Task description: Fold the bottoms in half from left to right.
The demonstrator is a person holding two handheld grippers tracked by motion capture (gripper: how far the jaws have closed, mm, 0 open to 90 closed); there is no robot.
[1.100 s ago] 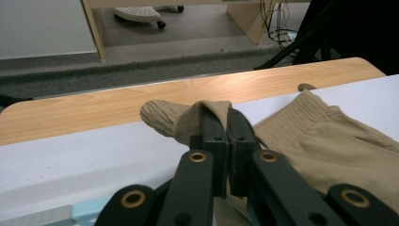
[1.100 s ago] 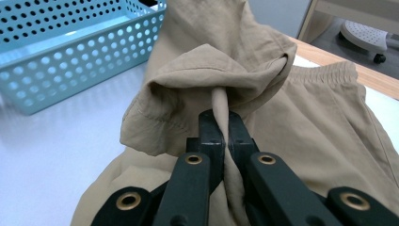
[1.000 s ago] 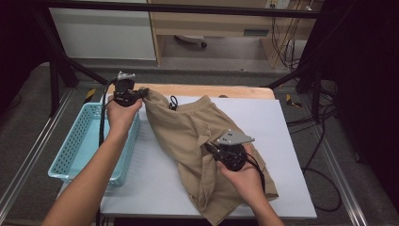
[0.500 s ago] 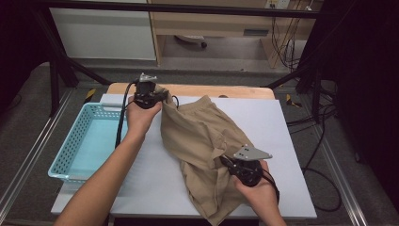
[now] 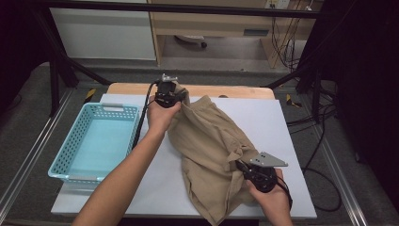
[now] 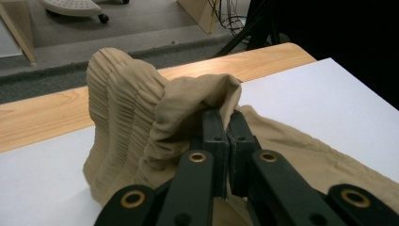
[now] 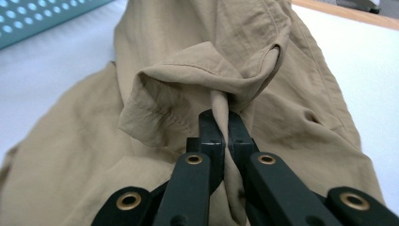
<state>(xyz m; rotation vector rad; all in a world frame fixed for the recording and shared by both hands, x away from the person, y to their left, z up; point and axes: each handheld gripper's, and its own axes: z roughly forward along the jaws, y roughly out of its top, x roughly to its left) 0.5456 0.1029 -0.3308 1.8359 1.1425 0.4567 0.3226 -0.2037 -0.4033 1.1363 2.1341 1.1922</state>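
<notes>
Shorts: we see the khaki shorts (image 5: 211, 150) lying on the white surface (image 5: 291, 127), right of the blue basket (image 5: 89, 141).
Left tool (image 5: 168, 94): clamped on their ribbed waistband (image 6: 122, 103).
Right tool (image 5: 242, 167): clamped on a hem fold.

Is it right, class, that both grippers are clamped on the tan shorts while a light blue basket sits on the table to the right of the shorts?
Not quite. The basket sits to the left of the tan shorts, beside the person's left forearm, as the high view shows. The rest holds: the left gripper and the right gripper each have their jaws closed on the fabric.
</notes>
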